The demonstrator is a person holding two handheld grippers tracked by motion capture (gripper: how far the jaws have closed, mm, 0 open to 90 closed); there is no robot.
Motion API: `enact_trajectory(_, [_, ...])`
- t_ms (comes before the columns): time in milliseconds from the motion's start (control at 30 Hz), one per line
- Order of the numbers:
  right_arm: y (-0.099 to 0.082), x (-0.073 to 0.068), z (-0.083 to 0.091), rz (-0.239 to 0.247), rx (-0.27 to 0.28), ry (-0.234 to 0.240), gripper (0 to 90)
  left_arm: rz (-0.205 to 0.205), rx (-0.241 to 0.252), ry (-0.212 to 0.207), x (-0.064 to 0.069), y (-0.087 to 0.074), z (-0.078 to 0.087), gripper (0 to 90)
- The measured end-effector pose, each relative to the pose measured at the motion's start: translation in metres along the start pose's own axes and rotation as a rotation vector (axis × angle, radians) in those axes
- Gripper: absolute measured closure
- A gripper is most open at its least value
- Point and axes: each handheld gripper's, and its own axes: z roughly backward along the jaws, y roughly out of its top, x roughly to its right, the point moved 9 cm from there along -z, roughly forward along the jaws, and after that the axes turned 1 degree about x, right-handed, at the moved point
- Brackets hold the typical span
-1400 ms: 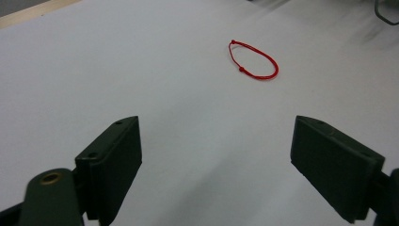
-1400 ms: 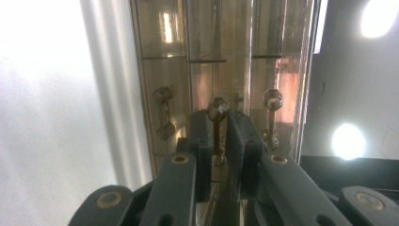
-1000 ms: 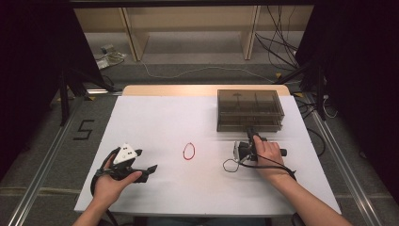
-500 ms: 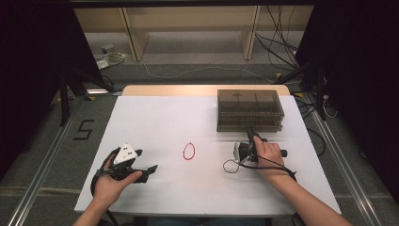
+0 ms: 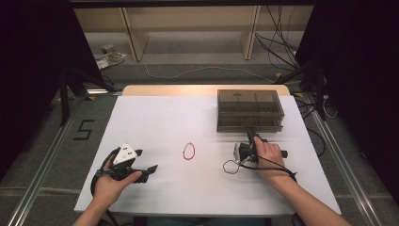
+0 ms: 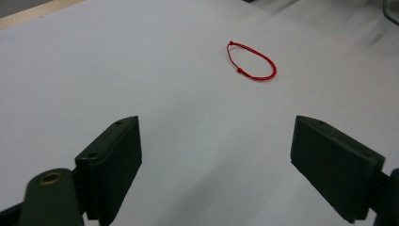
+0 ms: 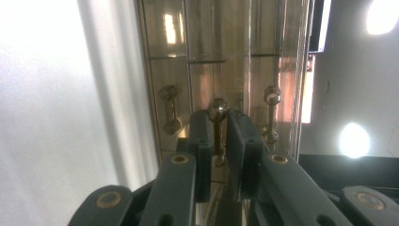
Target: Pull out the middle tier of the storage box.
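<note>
- We find the right claw (image 7: 217,141) closed on the middle handle (image 7: 217,123) of the smoked-plastic drawer cabinet (image 5: 249,109). The jaws flank the slim bar, and the right gripper view shows them pinching it. We judge this grip to be preparation for pulling a drawer out.
- In the high view the cabinet stands at about 1 o'clock from the worktop's (image 5: 155,117) centre, near the far edge. The right hand (image 5: 267,153) sits just in front of it, at its 6 o'clock. The claw is turned on its side so that its jaws meet the handle, hence the tilted picture from its camera.
- Two further handles (image 7: 168,109) show, one on either side of the gripped one; which drawer each belongs to we cannot tell.
- The left claw (image 6: 230,169) stands wide open and holds nothing. It rests low at about 8 o'clock, pointing at the red string bracelet (image 5: 189,150).
- The bracelet lies flat near the centre, well apart from both claws. We judge it is waiting to go into the drawer.
</note>
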Motion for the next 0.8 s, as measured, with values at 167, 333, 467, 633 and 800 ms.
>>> enact_trajectory(167, [0.000,0.000,0.000,-0.009,-0.001,0.011,80.6,0.001,0.001,-0.001,0.000,0.000,0.000,16.9])
enact_trajectory(333, [-0.002,0.002,0.000,-0.046,0.001,0.026,73.4,0.001,0.000,-0.003,0.000,0.000,0.000,16.9])
enact_trajectory(467, [-0.003,0.001,0.002,-0.081,0.011,0.075,64.6,0.001,-0.002,-0.003,0.000,0.000,-0.001,16.9])
enact_trajectory(633, [-0.004,0.009,0.010,-0.157,0.051,0.144,49.7,0.008,-0.003,-0.001,-0.001,0.000,-0.002,16.9])
enact_trajectory(800, [-0.013,0.017,0.010,-0.249,0.060,0.287,44.5,0.006,-0.005,0.000,0.000,0.000,-0.002,16.9])
